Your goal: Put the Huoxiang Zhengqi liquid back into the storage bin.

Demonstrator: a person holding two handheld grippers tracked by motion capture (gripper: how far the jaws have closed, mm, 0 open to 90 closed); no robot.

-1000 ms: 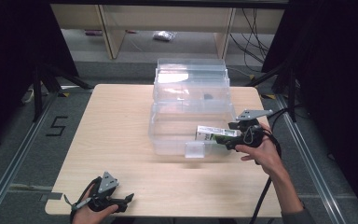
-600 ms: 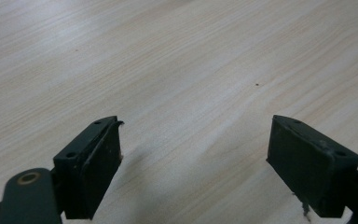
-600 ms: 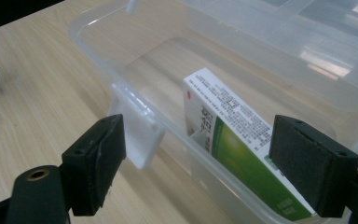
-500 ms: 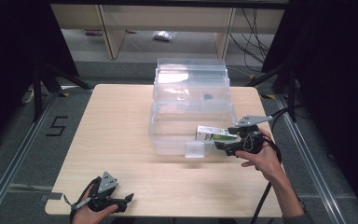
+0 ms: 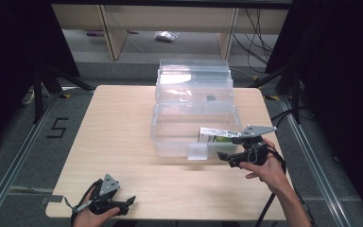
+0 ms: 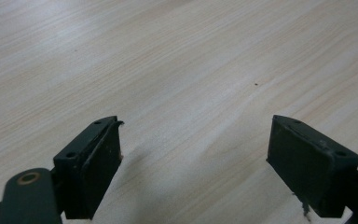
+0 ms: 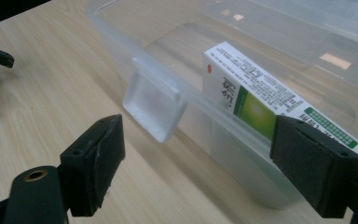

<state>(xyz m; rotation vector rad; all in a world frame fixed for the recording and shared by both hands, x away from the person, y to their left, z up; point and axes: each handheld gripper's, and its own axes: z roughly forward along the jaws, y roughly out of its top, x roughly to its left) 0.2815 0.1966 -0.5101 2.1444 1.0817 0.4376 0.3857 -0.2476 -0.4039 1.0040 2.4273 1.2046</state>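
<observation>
Two grippers in your hands, both with jaws spread wide and nothing between the pads. Your right gripper (image 5: 228, 158) sits at the near right corner of the clear plastic bin (image 5: 170, 142), outside its front wall, low over the table (image 5: 113, 118). In the right gripper view (image 7: 196, 163) the jaws stand apart and bracket the bin's wall; they grip nothing. The white and green carton (image 7: 265, 98) lies inside the bin, tilted, leaning along the inside of the front wall, just beyond the right jaw. The bin's latch tab (image 7: 154, 107) hangs on the outside of that wall, between the jaws and farther off. From above, the carton (image 5: 216, 135) is in the bin's near right part, just beside your right gripper. Your left gripper (image 5: 125, 205) rests at the near left edge of the table, well apart from the bin; its own view (image 6: 193, 154) shows bare wood between open jaws.
</observation>
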